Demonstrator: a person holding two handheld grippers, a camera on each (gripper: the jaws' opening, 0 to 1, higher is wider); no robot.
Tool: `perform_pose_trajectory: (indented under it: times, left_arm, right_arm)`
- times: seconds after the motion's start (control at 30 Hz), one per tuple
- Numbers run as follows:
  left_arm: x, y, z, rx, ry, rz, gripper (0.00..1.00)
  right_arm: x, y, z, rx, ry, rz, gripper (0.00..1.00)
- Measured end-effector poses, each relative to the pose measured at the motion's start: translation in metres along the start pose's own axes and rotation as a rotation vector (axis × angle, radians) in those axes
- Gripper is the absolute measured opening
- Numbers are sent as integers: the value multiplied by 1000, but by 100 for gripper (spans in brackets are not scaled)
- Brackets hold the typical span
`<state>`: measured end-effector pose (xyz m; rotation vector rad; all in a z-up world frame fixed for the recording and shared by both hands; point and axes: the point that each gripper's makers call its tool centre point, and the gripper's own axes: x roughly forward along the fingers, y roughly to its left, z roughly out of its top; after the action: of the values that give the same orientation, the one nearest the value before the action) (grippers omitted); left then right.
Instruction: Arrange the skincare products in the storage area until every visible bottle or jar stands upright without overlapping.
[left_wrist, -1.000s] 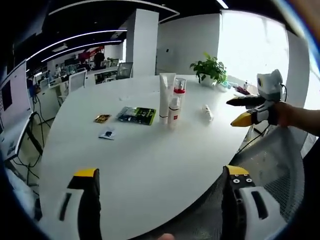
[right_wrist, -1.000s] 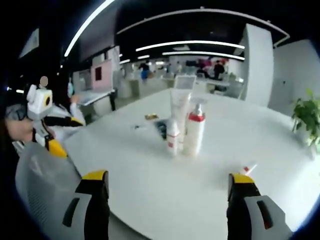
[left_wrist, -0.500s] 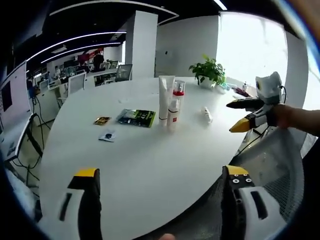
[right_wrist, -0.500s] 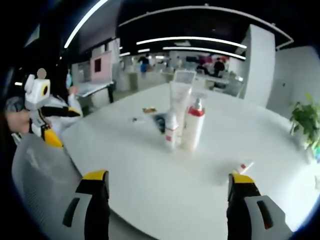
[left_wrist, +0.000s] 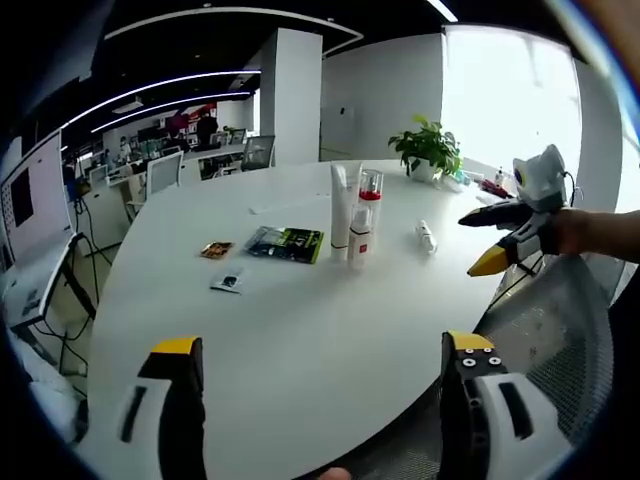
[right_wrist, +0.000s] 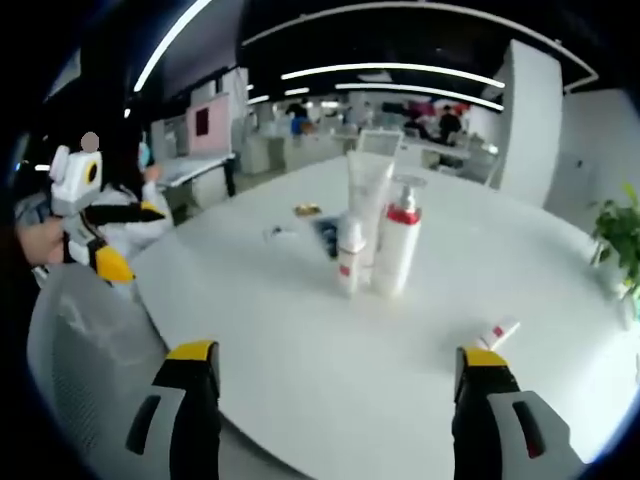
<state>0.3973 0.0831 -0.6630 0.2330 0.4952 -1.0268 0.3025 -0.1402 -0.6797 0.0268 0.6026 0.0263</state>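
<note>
Both tongs gape empty off the tabletop (right_wrist: 300, 370) edge, and the small tube (right_wrist: 497, 331), lying flat just ahead of the right tongs (right_wrist: 335, 400) apart from the upright bottles (right_wrist: 378, 240), sits nearer them than the left tongs (left_wrist: 320, 395).

desk (left_wrist: 300, 330): white, rounded edge
plant (left_wrist: 428, 150): potted, far edge of desk
green packet (left_wrist: 287, 243): flat, mid desk
small dark packet (left_wrist: 215, 249): flat, beside green packet
sachet (left_wrist: 229, 283): flat, nearer the desk's edge
mesh chair (right_wrist: 90, 350): grey, at desk edge
</note>
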Motion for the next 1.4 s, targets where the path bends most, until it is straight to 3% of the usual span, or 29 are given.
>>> perform_pose_trajectory:
  times: [0.07, 0.17, 0.5, 0.63, 0.73, 0.97, 1.03, 1.23, 1.4]
  left_arm:
    - [0, 0, 1, -1, 1, 6, 94]
    - [0, 1, 0, 7, 5, 18, 94]
    - [1, 7, -4, -1, 35, 59, 93]
    - [1, 6, -7, 1, 51, 58, 92]
    - [1, 6, -8, 4, 55, 58, 92]
    - [2, 6, -12, 7, 74, 57, 91]
    - [2, 7, -12, 9, 74, 58, 91]
    - [3, 7, -15, 12, 89, 59, 91]
    - [4, 6, -18, 20, 106, 55, 91]
  right_arm:
    - [1, -7, 7, 61, -36, 3, 97]
    - [3, -26, 2, 60, -10, -12, 97]
    - [-2, -98, 3, -201, 133, -55, 97]
    - [1, -110, -1, -370, 216, -33, 99]
    - [2, -114, -5, -439, 270, -15, 99]
    - [2, -110, 24, -439, 212, 11, 99]
    - [7, -116, 22, -529, 238, 19, 99]
    - [17, -131, -8, -780, 383, 63, 96]
    - [24, -140, -21, -993, 452, 119, 90]
